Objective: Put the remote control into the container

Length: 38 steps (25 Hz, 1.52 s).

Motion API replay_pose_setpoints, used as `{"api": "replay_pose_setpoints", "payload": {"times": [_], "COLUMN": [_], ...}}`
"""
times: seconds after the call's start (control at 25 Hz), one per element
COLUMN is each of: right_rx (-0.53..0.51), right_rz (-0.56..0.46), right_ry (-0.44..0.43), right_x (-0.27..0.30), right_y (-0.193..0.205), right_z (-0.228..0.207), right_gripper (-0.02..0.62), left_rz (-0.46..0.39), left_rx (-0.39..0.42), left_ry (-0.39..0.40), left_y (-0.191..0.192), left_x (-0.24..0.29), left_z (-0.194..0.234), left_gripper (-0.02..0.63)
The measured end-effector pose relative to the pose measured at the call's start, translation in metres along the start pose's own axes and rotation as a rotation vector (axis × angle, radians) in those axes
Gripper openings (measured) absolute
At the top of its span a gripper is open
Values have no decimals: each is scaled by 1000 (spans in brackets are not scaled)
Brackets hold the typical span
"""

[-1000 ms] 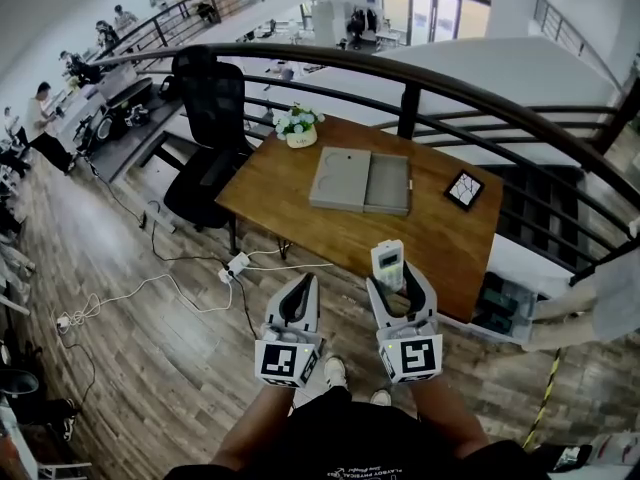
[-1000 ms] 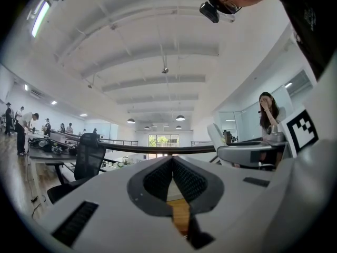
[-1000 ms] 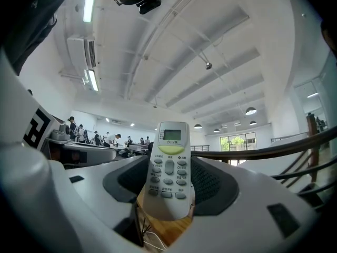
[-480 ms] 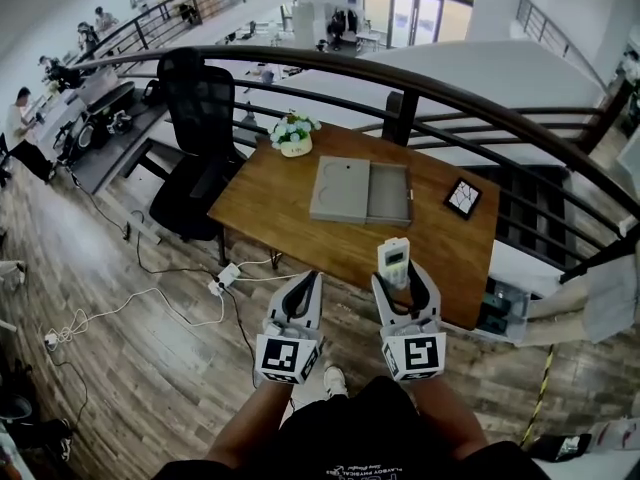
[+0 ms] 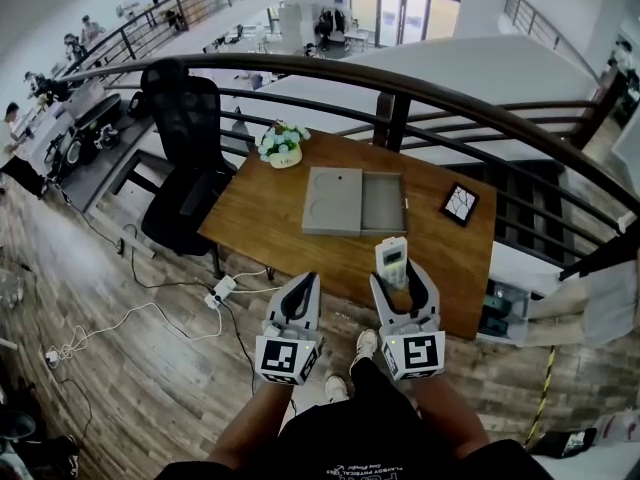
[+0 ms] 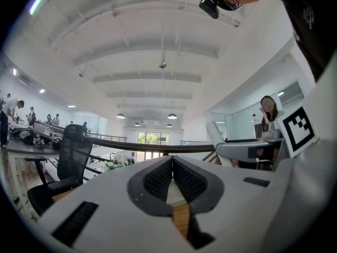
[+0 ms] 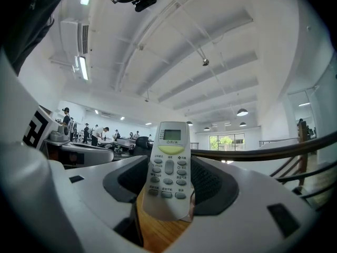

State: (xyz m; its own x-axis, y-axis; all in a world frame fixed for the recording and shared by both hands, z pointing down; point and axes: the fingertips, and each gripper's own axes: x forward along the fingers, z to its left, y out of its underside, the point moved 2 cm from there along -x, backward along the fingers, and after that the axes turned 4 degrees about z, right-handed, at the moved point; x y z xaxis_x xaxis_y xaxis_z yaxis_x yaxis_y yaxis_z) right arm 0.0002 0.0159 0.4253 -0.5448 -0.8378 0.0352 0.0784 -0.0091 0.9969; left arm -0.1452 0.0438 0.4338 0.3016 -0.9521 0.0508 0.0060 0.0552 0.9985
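Observation:
A white remote control [image 5: 391, 261] [image 7: 169, 168] with a small screen and grey buttons stands upright between the jaws of my right gripper [image 5: 403, 288] [image 7: 169, 181], which is shut on it. The gripper hangs over the near edge of the wooden table [image 5: 270, 223]. A grey box-shaped container [image 5: 356, 202] lies in the middle of that table, its lid slid left and its right part uncovered. My left gripper [image 5: 294, 300] [image 6: 172, 181] is held short of the table, over the floor, with its jaws shut together on nothing.
A small pot of white flowers [image 5: 280, 144] stands at the table's far left corner. A dark framed square [image 5: 459, 204] lies at the far right. A black office chair [image 5: 186, 158] stands left of the table, a curved railing [image 5: 420, 98] behind it. Cables and a power strip [image 5: 216, 292] lie on the floor.
The table and container have drawn nearer and shifted slightly left in the head view. Both grippers keep their pose, the right still holding the remote.

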Motion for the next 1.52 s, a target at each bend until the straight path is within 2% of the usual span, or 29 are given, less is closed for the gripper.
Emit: {"api": "replay_pose_setpoints", "payload": {"times": [0.48,1.0,1.24,1.52], "right_rx": [24,59,80,80], "right_rz": [17,47,43,67], "right_ry": [-7,-36,-45,-30], "right_x": [64,133,154,178], "right_y": [7,20,23,36], "right_z": [-54,-121,-138,-155], "right_gripper": [264,264,264,265], "left_rz": [28,71,83,102], "left_rx": [17,22,29,27], "left_ry": [-4,-47,-69,-44], "left_y": [-7,-5,-4,4], "left_x": [85,176,198,227], "left_z": [12,25,30,32], "left_gripper": [6,6,6,6]}}
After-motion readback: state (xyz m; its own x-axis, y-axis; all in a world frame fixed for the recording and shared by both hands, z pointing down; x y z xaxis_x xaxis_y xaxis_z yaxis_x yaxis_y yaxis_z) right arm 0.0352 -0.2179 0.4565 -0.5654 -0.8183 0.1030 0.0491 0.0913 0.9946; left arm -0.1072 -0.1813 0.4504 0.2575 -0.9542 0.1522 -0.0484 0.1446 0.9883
